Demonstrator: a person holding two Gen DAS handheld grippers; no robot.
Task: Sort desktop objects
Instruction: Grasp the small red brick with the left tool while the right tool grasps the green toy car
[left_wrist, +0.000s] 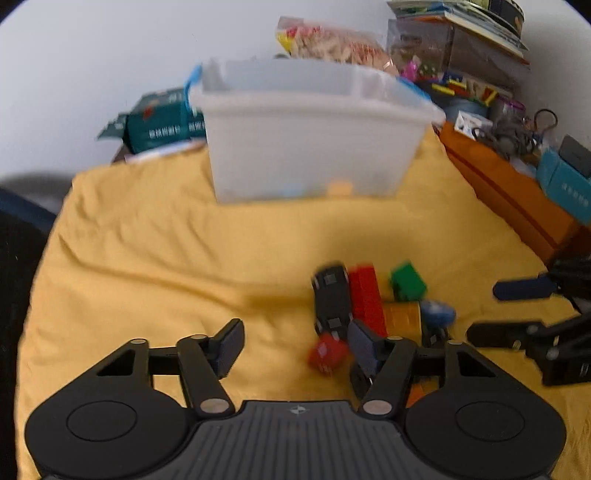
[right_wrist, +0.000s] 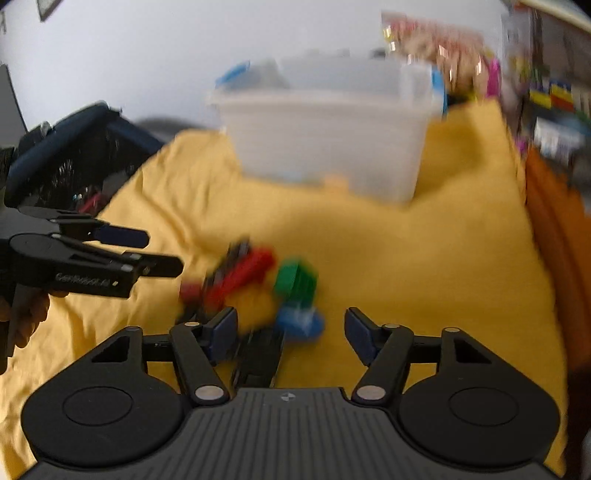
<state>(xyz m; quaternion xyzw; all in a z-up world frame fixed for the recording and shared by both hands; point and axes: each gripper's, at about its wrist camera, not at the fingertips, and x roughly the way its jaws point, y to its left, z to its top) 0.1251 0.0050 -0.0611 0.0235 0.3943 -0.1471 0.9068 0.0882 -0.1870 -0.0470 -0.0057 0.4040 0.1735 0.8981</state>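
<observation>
Both grippers — left (left_wrist: 295, 347), right (right_wrist: 291, 334) — spread, gripping nothing, above toy pile (left_wrist: 369, 306) on yellow cloth (left_wrist: 147, 258); clear bin (left_wrist: 310, 136) behind — all blurred.

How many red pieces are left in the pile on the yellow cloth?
2: a long red brick beside the black toy car, and a small red piece nearer the camera. Others may be hidden.
</observation>
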